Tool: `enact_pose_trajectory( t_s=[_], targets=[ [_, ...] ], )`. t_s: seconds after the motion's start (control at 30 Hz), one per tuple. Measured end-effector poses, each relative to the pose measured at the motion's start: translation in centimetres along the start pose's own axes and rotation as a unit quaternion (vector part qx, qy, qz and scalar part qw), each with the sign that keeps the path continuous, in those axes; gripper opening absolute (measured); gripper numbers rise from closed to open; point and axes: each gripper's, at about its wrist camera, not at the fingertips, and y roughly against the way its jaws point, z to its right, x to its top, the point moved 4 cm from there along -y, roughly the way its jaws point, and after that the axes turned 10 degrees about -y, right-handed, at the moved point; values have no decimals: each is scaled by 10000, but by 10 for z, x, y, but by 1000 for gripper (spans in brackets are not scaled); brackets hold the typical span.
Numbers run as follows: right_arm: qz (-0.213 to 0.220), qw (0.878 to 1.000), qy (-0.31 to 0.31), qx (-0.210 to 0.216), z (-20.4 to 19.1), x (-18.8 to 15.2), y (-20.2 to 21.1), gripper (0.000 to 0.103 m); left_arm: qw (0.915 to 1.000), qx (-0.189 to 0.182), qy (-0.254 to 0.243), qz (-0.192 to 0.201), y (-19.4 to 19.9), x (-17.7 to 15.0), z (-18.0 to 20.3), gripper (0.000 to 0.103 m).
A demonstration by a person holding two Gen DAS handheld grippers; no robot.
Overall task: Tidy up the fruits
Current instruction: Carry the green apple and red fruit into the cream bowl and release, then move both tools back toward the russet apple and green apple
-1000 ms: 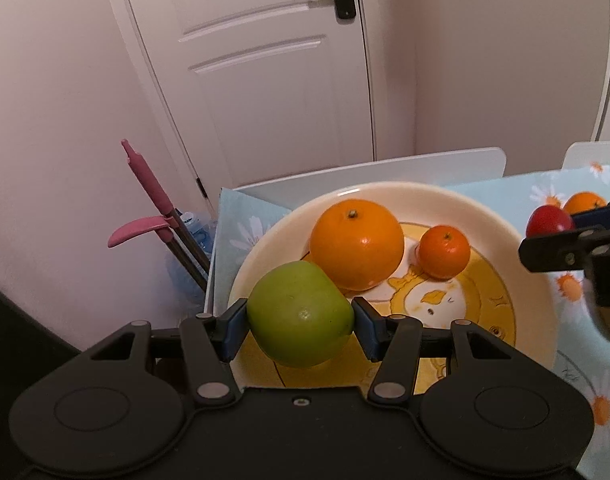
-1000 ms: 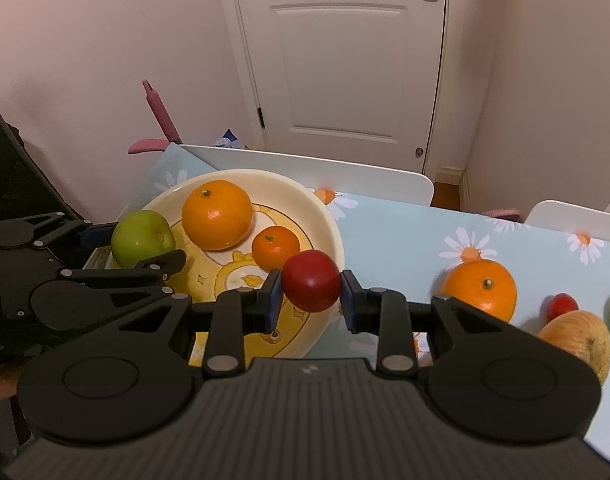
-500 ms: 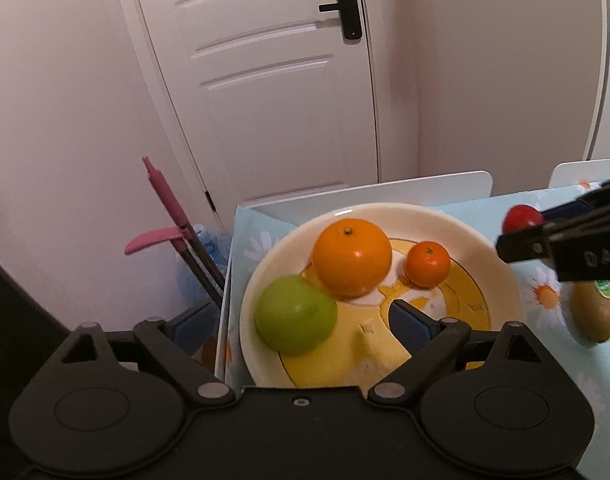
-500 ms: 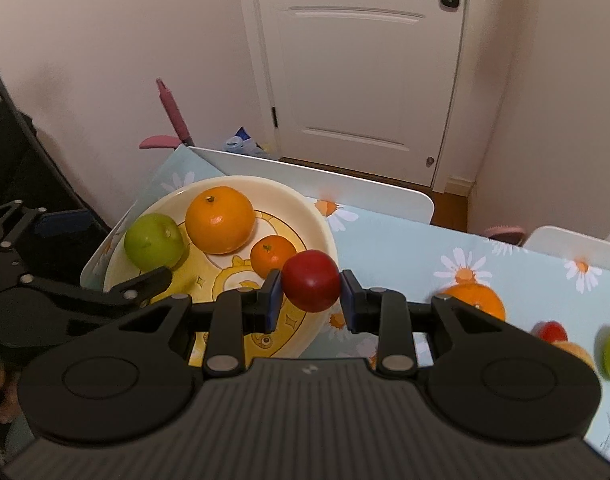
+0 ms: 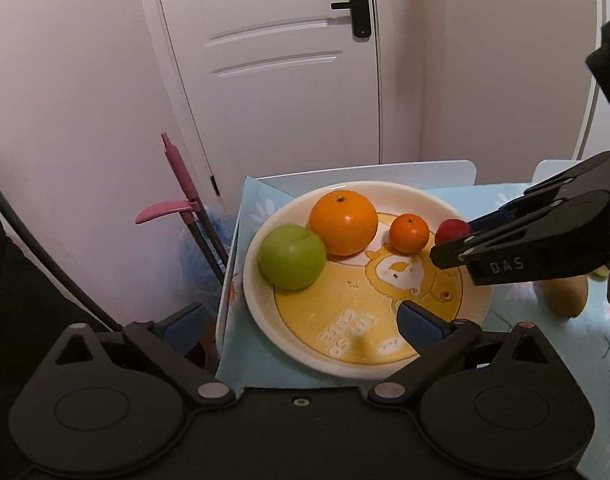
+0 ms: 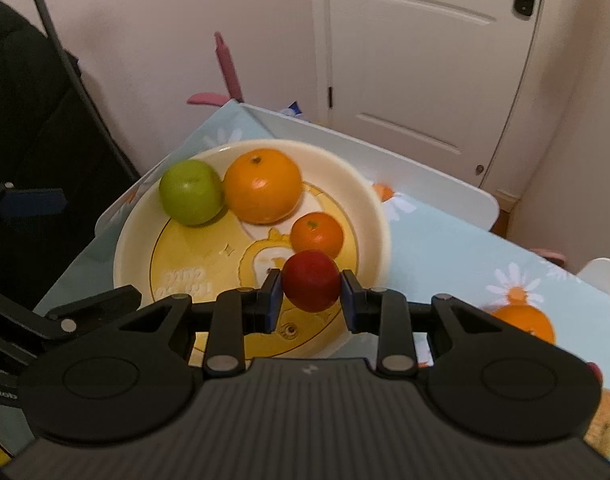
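Observation:
A cream and yellow plate (image 5: 345,332) (image 6: 137,240) holds a green apple (image 5: 292,256) (image 6: 191,192), a large orange (image 5: 342,224) (image 6: 263,187) and a small tangerine (image 5: 409,233) (image 6: 317,233). My left gripper (image 5: 301,326) is open and empty, low over the plate's near edge. My right gripper (image 6: 311,294) is shut on a small red fruit (image 6: 311,280) (image 5: 451,231) above the plate's right side, just beside the tangerine.
The table has a light blue daisy cloth (image 6: 465,248). An orange (image 6: 525,322) and a brownish fruit (image 6: 605,420) lie right of the plate. A kiwi (image 5: 565,296) shows behind the right gripper. White chair backs (image 6: 385,152), a pink-handled tool (image 5: 181,184) and a door stand beyond.
My left gripper opened, let the green apple down on the plate and drew back. My right gripper carried the red fruit left, over the plate.

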Motion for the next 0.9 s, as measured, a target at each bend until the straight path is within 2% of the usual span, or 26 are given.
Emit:
enact_pose_trajectory(
  t_s=[0.13, 0.17, 0.2, 0.27, 0.67, 0.9],
  targets=[
    [58, 9999, 95, 29, -6, -3, 1, 50, 10000, -9, 52, -57, 0, -5, 2, 103],
    [125, 9998, 120, 8, -8, -2, 4, 66, 10000, -12, 65, -63, 0, -6, 2, 103],
    [194, 9997, 140, -21, -9, -2, 7, 87, 9999, -12, 80, -65, 1, -7, 3, 103],
    [376, 9992, 97, -115, -9, -2, 14, 103, 9999, 2, 93, -59, 3, -9, 3, 103],
    [618, 9971, -247, -361, -7, -8, 60, 103, 9997, 99, 90, 207, 30, -2, 4, 103],
    [809, 9928, -648, -599, 2, -19, 104, 103, 9990, -220, 109, 377, 50, 10, 6, 103]
  ],
)
